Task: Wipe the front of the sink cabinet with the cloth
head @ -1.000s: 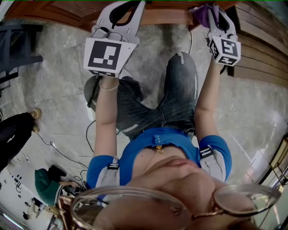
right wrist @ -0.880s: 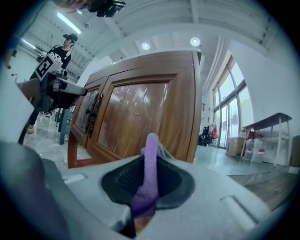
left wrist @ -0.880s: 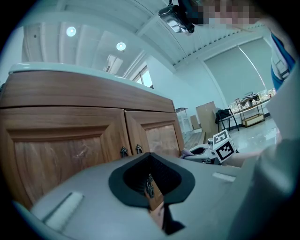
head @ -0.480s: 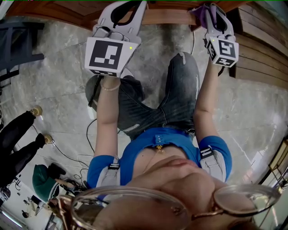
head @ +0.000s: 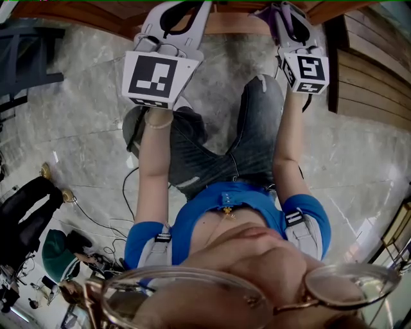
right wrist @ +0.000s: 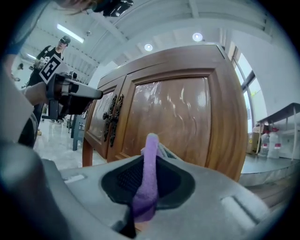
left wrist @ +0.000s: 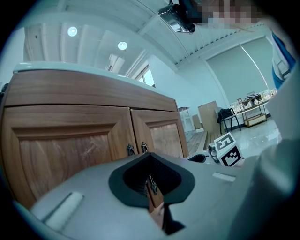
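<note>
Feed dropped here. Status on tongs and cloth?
Left tongs shut, empty. Right tongs shut on purple cloth, near cabinet door; contact unclear. Nothing between.

The sink cabinet (head: 231, 24) stands at the far edge of the floor (head: 83, 96), with the left gripper (head: 178, 9) before its left part and the right gripper (head: 286, 11) further right, the cloth (head: 275, 18) between its fingers, near the door.

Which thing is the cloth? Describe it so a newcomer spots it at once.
Start at the brown wooden cabinet with paired doors. Facing it is the right hand-held gripper, and the cloth is the strip pinched between its jaws. It is the only purple, soft thing there.
</note>
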`<state>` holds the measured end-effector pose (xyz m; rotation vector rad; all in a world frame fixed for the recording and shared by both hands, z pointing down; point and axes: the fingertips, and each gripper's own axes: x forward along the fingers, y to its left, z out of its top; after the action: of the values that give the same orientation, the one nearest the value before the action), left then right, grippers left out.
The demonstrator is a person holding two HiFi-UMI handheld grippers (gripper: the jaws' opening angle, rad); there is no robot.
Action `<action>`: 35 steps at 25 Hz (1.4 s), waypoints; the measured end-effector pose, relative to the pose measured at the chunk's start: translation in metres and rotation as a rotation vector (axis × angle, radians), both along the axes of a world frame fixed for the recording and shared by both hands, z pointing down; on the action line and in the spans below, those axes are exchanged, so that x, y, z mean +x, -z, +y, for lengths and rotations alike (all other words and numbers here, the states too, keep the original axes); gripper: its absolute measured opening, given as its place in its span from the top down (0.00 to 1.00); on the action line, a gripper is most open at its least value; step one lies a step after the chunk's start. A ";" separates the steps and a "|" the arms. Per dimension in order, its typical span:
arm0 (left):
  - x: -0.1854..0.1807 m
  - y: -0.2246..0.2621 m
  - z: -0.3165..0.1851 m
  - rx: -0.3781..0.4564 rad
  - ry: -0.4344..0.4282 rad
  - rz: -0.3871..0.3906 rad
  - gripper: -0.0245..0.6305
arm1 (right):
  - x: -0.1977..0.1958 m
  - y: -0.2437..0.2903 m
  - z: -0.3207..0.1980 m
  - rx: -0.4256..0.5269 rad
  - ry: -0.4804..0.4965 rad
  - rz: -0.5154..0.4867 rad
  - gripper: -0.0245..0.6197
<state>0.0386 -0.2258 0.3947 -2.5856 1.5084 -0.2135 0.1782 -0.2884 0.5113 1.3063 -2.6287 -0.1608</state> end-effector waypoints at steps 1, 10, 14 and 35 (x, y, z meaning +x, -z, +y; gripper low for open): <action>0.000 0.000 0.000 0.000 0.000 0.001 0.96 | -0.005 0.000 0.001 -0.002 0.009 -0.005 0.88; -0.003 -0.002 -0.001 -0.005 0.009 0.000 0.96 | -0.062 0.002 0.013 -0.011 0.122 -0.050 0.88; -0.004 -0.003 -0.001 -0.006 0.013 0.002 0.96 | -0.088 0.007 0.019 -0.009 0.174 -0.057 0.88; -0.002 -0.014 -0.008 -0.059 -0.012 0.021 0.96 | -0.085 0.021 0.022 0.000 0.162 -0.077 0.88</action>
<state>0.0361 -0.2338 0.4085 -2.6497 1.5155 -0.2336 0.0928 -0.2661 0.4900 1.1201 -2.7987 -0.1371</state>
